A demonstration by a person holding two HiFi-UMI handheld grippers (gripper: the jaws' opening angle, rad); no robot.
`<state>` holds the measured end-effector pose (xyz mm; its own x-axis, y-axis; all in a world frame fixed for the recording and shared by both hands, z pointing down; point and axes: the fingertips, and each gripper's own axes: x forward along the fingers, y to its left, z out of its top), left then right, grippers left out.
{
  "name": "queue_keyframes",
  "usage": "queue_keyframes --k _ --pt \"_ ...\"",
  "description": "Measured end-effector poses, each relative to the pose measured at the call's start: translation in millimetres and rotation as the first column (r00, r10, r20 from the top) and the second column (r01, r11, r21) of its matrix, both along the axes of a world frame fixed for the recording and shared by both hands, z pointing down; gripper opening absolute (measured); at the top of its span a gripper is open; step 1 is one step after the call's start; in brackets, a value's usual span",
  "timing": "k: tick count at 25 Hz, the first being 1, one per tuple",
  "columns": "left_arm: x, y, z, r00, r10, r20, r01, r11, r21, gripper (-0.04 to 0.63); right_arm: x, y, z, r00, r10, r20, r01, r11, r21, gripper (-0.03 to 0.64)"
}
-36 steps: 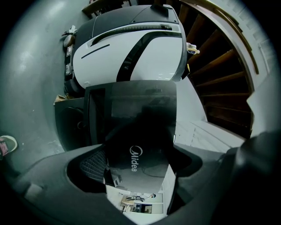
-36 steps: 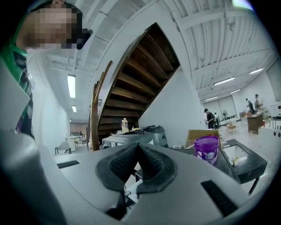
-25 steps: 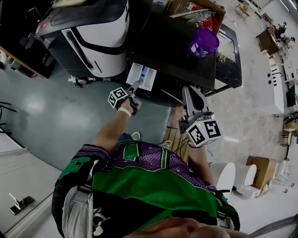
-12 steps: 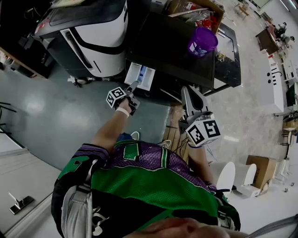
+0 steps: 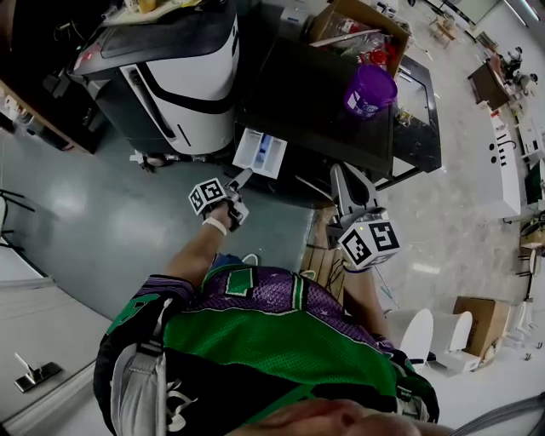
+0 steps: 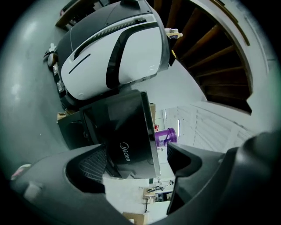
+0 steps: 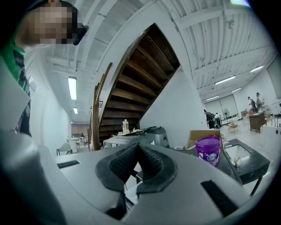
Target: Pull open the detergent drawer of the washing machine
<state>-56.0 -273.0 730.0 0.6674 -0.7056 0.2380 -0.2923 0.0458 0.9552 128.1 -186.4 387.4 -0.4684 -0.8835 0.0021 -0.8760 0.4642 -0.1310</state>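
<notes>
- The black washing machine (image 5: 315, 94) fills the upper middle of the head view, seen from above. In the left gripper view its dark front (image 6: 125, 127) shows a white brand mark.
- A white-and-black appliance (image 5: 183, 72) stands just to the left of the washing machine, on the grey floor.
- An open cardboard box (image 5: 362, 21) sits beyond the washing machine's far edge.
- The detergent drawer (image 5: 260, 152) sticks out from the washing machine's front at its left corner. It is pulled open, and its white tray with a blue compartment faces up.
- The left gripper (image 5: 241, 177) is just in front of the drawer's outer end, pointing at it. Its own view shows it released (image 6: 138, 165): the jaws stand wide apart with only the washing machine's front between them. No view shows whether a tip touches the drawer.
- The right gripper (image 5: 340, 172) hangs in front of the washing machine's right half, apart from it. It is clenched on nothing (image 7: 138, 154), with its ribbed pads meeting at the tips.
- A purple tub (image 5: 370, 88) stands on top of the washing machine near its right side, and it shows in both gripper views (image 6: 164, 136) (image 7: 208, 150).
</notes>
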Motion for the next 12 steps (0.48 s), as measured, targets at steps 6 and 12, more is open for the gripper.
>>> queue_keyframes --k 6,12 --pt "-18.7 13.1 -37.9 0.992 0.028 0.127 -0.044 0.992 0.122 0.433 -1.1 -2.9 -3.8 1.000 0.016 0.003 -0.016 1.000 0.009 0.002" --pt "-30.4 9.6 -88.5 0.960 0.050 0.275 -0.126 0.955 0.270 0.433 2.0 -7.0 -10.4 0.999 0.053 0.011 -0.053 0.998 0.021 0.002"
